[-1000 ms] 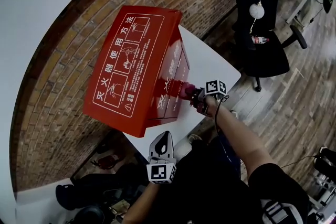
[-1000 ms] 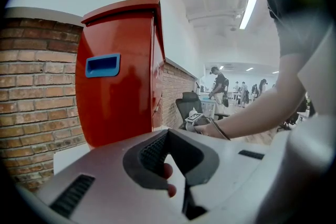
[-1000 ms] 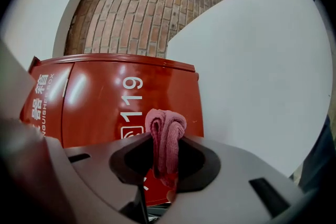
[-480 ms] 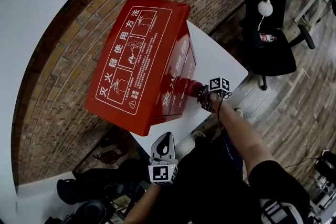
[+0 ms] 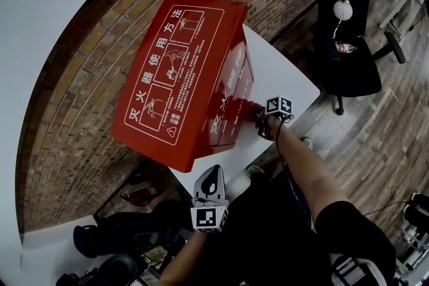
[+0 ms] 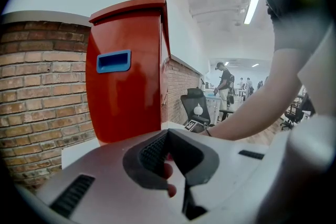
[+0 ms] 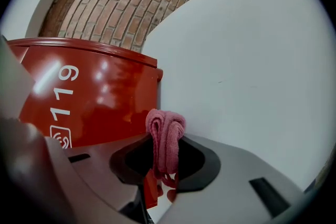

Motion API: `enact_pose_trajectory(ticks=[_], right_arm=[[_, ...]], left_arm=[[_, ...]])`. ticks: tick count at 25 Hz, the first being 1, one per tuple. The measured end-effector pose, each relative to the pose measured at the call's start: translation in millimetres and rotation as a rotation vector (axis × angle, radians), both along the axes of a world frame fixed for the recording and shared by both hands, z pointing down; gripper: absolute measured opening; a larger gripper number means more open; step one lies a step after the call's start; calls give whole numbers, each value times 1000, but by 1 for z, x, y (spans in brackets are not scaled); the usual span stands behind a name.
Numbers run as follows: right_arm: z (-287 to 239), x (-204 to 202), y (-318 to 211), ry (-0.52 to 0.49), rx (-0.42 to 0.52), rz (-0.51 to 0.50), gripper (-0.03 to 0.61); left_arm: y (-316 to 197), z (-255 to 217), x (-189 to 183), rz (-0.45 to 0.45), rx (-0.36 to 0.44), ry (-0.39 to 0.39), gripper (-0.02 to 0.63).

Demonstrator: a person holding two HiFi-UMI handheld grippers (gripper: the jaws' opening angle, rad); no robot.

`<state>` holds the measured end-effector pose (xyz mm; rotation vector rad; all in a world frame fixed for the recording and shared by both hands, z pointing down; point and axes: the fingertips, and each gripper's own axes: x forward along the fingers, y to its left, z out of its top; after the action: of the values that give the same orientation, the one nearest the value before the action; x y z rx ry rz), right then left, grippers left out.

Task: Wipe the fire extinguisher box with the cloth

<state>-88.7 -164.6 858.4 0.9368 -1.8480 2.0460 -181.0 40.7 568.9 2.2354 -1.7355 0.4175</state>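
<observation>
Wiping looks under way: at mid-frame in the head view the right tool (image 5: 257,116) grips the pink cloth (image 7: 166,134) at the lower front of the red fire extinguisher box (image 5: 181,70), which stands on the white table (image 5: 285,80). The next stroke needs steady pressure across that panel. The left tool (image 5: 209,185), closed and empty, hangs at lower centre. Actual cloth contact is hard to make out

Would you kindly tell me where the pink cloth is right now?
The pink cloth is clamped in the right gripper, at the lower front face of the red fire extinguisher box, just above the white table, centre-right in the head view.
</observation>
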Motion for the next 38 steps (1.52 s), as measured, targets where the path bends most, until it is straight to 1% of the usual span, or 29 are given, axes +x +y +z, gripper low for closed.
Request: enact_pose_trajectory(ticks=[6, 11, 19, 27, 38], right_arm=[[-2, -2, 3, -3, 8, -4, 106], [-4, -7, 18, -22, -3, -12, 106], [-2, -19, 55, -61, -25, -22, 106], [-2, -22, 64, -58, -18, -32, 106], [-38, -26, 62, -174, -12, 31, 106]], left_arm=[[-8, 0, 7, 3, -3, 26, 28], [-11, -2, 12, 11, 5, 32, 28], [-11, -6, 13, 18, 14, 30, 28], [-8, -5, 8, 22, 12, 24, 28], [-12, -1, 11, 39, 11, 39, 28]])
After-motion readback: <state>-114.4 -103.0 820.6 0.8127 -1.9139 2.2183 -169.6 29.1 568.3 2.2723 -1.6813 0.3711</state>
